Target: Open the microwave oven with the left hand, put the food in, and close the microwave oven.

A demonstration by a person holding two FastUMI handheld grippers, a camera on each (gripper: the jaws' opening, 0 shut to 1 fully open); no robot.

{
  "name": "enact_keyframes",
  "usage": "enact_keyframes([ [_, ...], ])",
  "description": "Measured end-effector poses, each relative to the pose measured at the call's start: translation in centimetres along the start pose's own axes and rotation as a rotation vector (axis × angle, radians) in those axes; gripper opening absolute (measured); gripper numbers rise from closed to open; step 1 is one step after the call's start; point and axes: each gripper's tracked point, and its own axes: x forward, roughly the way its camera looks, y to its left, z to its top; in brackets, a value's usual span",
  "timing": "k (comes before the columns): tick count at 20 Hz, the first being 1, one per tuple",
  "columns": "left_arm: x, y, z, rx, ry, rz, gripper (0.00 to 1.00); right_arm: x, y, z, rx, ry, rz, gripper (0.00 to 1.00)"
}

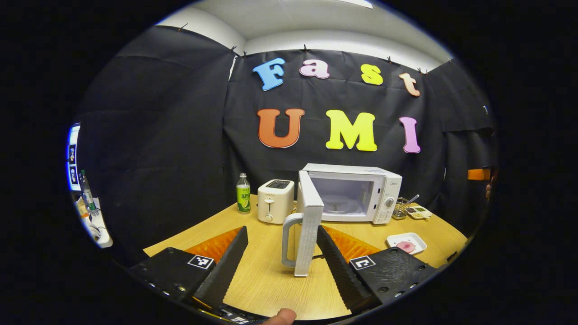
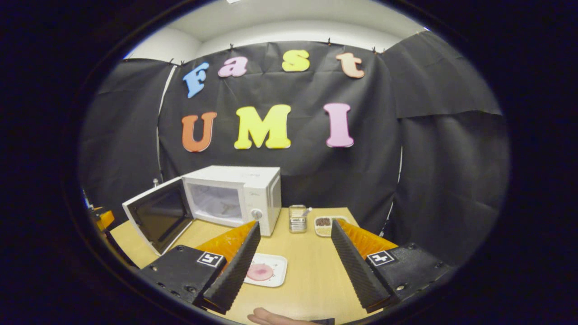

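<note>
A white microwave (image 1: pixel 361 189) stands at the back of the wooden table with its door (image 1: pixel 309 221) swung wide open. The door's handle (image 1: pixel 289 239) lies between the fingers of my left gripper (image 1: pixel 282 234), which is open and not touching it. The cavity looks empty. In the right gripper view the microwave (image 2: pixel 239 192) and its open door (image 2: pixel 158 219) sit at the left. The food, a pink round piece (image 2: pixel 260 272) on a white square plate (image 2: pixel 276 261), lies just ahead of my open right gripper (image 2: pixel 293 232). The same plate (image 1: pixel 399 238) shows at the right in the left gripper view.
A white toaster (image 1: pixel 274 200) and a green-labelled bottle (image 1: pixel 243 193) stand left of the microwave. A small metal basket (image 2: pixel 297 219) and a tray of snacks (image 2: pixel 326 225) sit right of it. A thumb tip (image 1: pixel 282 316) shows at the bottom edge.
</note>
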Motion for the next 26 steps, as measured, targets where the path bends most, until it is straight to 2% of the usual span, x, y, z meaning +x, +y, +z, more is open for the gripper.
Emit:
enact_keyframes([
  [3,-0.8,-1.1,1.8,-0.019,-0.016,-0.006,0.94,4.8,1.1,-5.0,-0.004,0.215,0.098,1.00],
  [8,-2.0,-2.4,4.5,0.029,-0.057,-0.012,0.93,10.2,1.1,-12.4,0.091,0.583,0.173,0.97],
  [9,-2.3,-2.6,5.3,0.036,-0.073,-0.012,0.93,10.8,1.1,-13.9,0.106,0.651,0.183,0.95],
  [10,-2.5,-2.9,6.1,0.038,-0.087,-0.015,0.93,11.4,1.2,-14.9,0.124,0.697,0.185,0.83],
  [11,-2.7,-3.3,6.7,0.039,-0.097,-0.022,0.93,12.2,1.2,-16.3,0.142,0.756,0.196,0.92],
  [12,-2.9,-3.8,7.3,0.042,-0.108,-0.030,0.93,12.6,1.3,-17.5,0.152,0.807,0.206,0.90],
  [14,-3.2,-4.2,8.3,0.053,-0.125,-0.035,0.93,13.4,1.6,-19.3,0.177,0.887,0.224,0.85],
  [15,-3.2,-4.4,8.8,0.057,-0.133,-0.038,0.93,13.7,1.8,-20.0,0.182,0.920,0.238,0.71],
  [16,-3.2,-4.7,8.9,0.058,-0.138,-0.042,0.93,14.2,1.8,-20.6,0.186,0.945,0.245,0.80],
  [18,-3.1,-5.0,9.1,0.058,-0.140,-0.045,0.93,15.1,1.9,-21.7,0.209,0.989,0.245,0.74],
  [19,-3.2,-5.2,9.3,0.060,-0.139,-0.049,0.93,15.2,2.1,-22.2,0.221,1.016,0.247,0.57],
  [20,-3.2,-5.3,9.1,0.065,-0.137,-0.053,0.93,15.2,2.0,-21.8,0.227,1.024,0.253,0.65],
  [22,-3.1,-5.3,9.2,0.073,-0.140,-0.051,0.93,15.7,1.4,-22.3,0.223,1.059,0.235,0.59],
  [23,-3.1,-5.3,9.3,0.073,-0.141,-0.052,0.93,15.8,1.3,-22.4,0.230,1.072,0.224,0.49],
  [24,-3.1,-5.3,9.2,0.071,-0.143,-0.054,0.93,15.8,1.1,-22.4,0.226,1.111,0.222,0.57],
  [25,-3.1,-5.2,9.1,0.070,-0.141,-0.054,0.93,15.9,1.0,-22.4,0.217,1.131,0.217,0.27],
  [26,-3.1,-5.1,8.9,0.070,-0.144,-0.053,0.93,15.9,0.9,-22.5,0.212,1.150,0.211,0.22],
])
